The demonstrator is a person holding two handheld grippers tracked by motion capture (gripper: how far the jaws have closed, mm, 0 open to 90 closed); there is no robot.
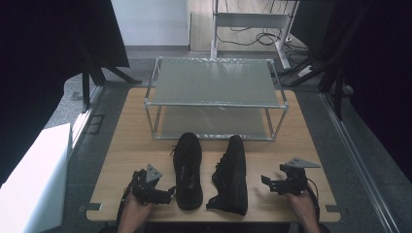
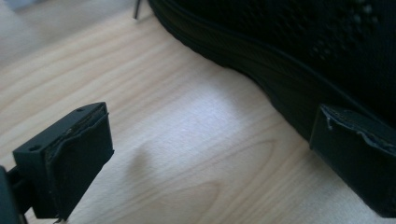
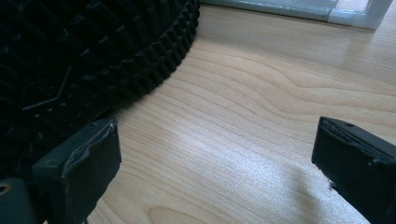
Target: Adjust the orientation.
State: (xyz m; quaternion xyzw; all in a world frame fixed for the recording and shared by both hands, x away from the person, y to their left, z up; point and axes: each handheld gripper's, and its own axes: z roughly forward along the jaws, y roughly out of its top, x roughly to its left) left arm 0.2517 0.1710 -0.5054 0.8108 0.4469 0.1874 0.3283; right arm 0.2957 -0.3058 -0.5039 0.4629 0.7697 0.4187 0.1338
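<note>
High view: two black shoes lie in the lower middle of the frame on a wooden table (image 1: 126, 145), in front of a two-tier metal rack (image 1: 216, 97) that fills the upper middle. The left shoe (image 1: 188, 170) stands upright, sole down, while the right shoe (image 1: 232, 175) lies tipped on its side. The left gripper (image 1: 166, 195) sits at the lower left, held in a hand, with its jaws spread and pointing at the left shoe's heel end. The right gripper (image 1: 266, 183) sits at the lower right, likewise spread, just beside the right shoe. In the left gripper view the jaws stand wide apart over bare wood, the left shoe's sole edge just behind one jaw. In the right gripper view the jaws are also released, the right shoe's treaded sole filling the upper left.
</note>
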